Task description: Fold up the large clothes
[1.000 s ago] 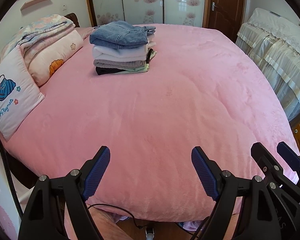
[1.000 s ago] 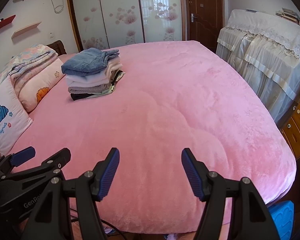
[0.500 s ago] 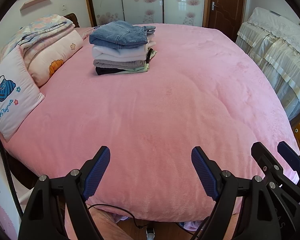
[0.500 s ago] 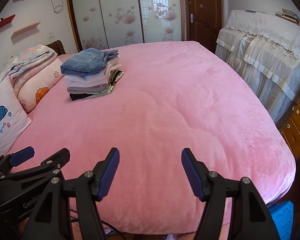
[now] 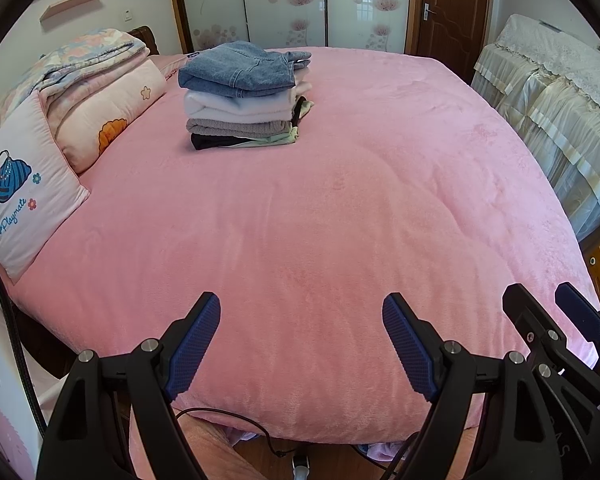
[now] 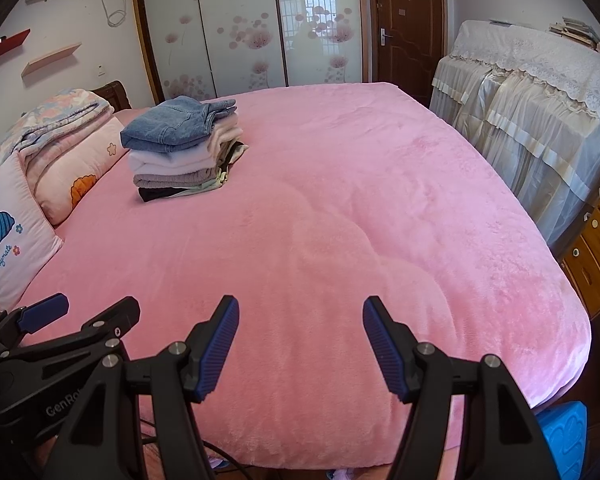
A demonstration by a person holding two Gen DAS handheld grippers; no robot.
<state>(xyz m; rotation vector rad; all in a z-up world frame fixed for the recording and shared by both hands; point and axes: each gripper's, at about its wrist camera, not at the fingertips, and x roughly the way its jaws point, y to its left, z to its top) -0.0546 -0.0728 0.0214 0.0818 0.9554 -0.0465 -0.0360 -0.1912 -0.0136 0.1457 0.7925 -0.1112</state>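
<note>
I am holding the left gripper (image 5: 301,338) and right gripper (image 6: 297,342) spread and empty over the near edge of the fluffy pink bed blanket (image 5: 320,220). The denim-topped stack of folded clothes (image 5: 243,96) is sitting far up that blanket, beside the pink cartoon pillows (image 5: 107,112).

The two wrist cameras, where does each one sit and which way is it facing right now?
Left wrist: on the left gripper, facing down across the pink plush bed cover; own open fingers, right gripper at right edge.
Right wrist: on the right gripper, same way; own open fingers, left gripper at left edge.
Shared: the stack of folded clothes topped with blue denim, white cartoon pillow.
</note>
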